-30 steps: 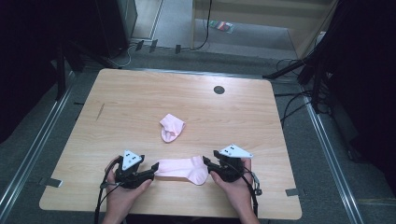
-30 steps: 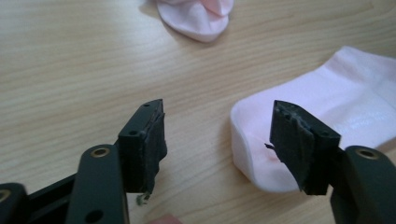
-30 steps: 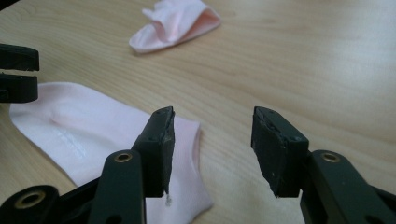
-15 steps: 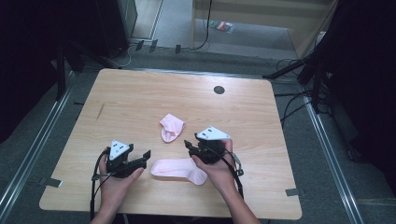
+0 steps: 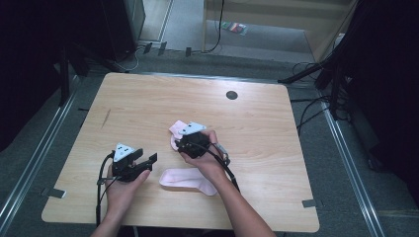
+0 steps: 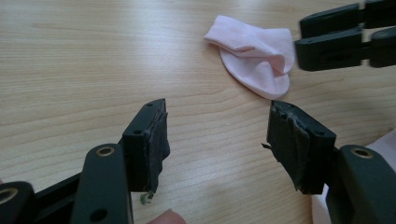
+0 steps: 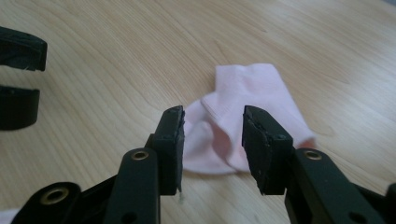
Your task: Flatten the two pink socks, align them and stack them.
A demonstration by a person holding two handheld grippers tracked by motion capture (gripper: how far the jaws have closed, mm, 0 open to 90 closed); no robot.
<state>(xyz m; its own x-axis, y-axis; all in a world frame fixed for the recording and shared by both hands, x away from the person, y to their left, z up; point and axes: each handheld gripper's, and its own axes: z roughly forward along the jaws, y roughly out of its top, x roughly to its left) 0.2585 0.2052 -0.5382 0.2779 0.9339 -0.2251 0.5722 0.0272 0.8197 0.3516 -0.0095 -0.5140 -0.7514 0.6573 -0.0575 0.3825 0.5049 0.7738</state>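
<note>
Reaching over a folded pink sock (image 7: 243, 126), the right gripper (image 7: 212, 140) holds its 2 black jaws parted, one on either side of the sock's crumpled edge; whether the pads touch the fabric cannot be told. Seen from the high view, this right gripper (image 5: 184, 143) sits near the middle of the wooden table (image 5: 148, 103), with the folded pink sock (image 5: 174, 131) peeking out just beyond it. To its left, the left gripper (image 6: 217, 140) hovers with its jaws spread wide over bare wood, gripping nothing; the high view places it (image 5: 148, 160) near the table's front edge, well apart from the folded sock. A second pink sock (image 5: 185, 180) lies flat and stretched out on the table between the person's 2 forearms, just beside the right wrist. Farther off, a small dark round hole (image 5: 231, 95) marks the tabletop toward its far edge.
</note>
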